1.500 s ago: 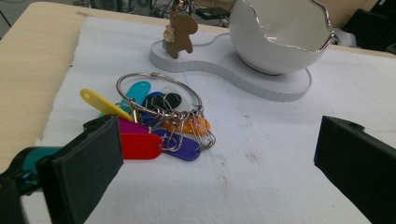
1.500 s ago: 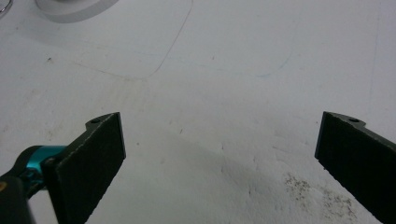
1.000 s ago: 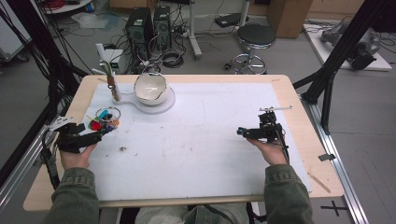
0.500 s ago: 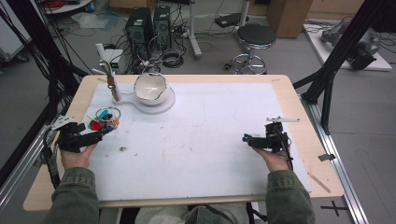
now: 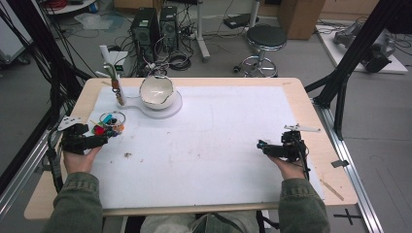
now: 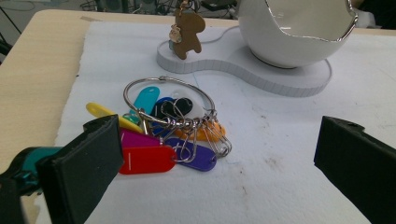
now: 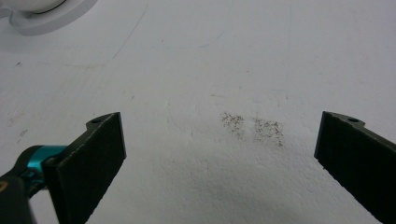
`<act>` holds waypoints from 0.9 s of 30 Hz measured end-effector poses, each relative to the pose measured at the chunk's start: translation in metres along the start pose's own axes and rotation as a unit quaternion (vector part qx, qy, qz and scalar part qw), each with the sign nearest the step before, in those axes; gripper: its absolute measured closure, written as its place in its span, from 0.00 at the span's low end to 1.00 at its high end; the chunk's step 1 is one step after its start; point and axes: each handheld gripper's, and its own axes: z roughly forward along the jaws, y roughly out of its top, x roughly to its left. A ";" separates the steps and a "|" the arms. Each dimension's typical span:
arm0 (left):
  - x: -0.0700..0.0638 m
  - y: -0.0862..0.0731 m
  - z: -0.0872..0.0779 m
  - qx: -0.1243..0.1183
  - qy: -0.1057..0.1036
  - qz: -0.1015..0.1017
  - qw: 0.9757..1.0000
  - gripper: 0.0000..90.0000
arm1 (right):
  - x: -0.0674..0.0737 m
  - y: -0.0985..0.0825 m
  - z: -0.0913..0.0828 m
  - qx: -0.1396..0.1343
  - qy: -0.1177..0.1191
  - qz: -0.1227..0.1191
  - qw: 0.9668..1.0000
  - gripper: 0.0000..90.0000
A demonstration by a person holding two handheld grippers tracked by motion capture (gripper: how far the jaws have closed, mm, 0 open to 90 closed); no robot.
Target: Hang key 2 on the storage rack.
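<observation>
Left hand-held gripper sits at counter's left edge in high view, tips just short of the key ring; too small here to judge jaw gap. Key ring w/ coloured tags lies flat on white mat, near mat's left border. Behind it: white bowl on a flat white base, small post w/ brown charm at base's left end. Right hand-held gripper rests far right on mat, well apart from ring, pointing left. Wooden counter rim shows around mat.

Left gripper view: jaws spread wide, nothing between pads. Key ring lies ahead, nearer the left jaw; metal hoop tilted up at rear, tags fanned below it: red, purple, yellow, teal, orange, plus dark blue/black ones. Red and magenta tags lie just beside left jaw's tip; contact can't be told. Brown charm hangs over base; bowl w/ silver jagged rim stands on base, upright.

Right gripper view: jaws spread wide, empty. Bare mat below, w/ a patch of dark specks between jaws. Edge of white base at top left corner.
</observation>
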 end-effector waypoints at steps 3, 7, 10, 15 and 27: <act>0.001 0.003 0.003 0.007 0.000 0.006 1.000 0.02 | -0.002 -0.001 -0.001 -0.001 0.001 0.001 1.000 0.01; 0.002 0.007 0.006 0.008 -0.007 0.003 1.000 0.02 | -0.003 -0.002 -0.002 -0.001 -0.002 0.002 1.000 0.01; 0.003 0.012 0.007 0.008 -0.009 0.004 1.000 0.02 | -0.004 -0.003 -0.002 -0.002 -0.004 0.002 1.000 0.01; 0.005 0.018 0.011 0.016 -0.015 0.012 1.000 0.02 | -0.003 -0.003 -0.003 -0.003 -0.009 0.003 1.000 0.01; 0.010 0.027 0.034 0.084 -0.004 0.029 0.996 0.02 | -0.008 -0.005 -0.008 -0.013 -0.016 0.010 1.000 0.01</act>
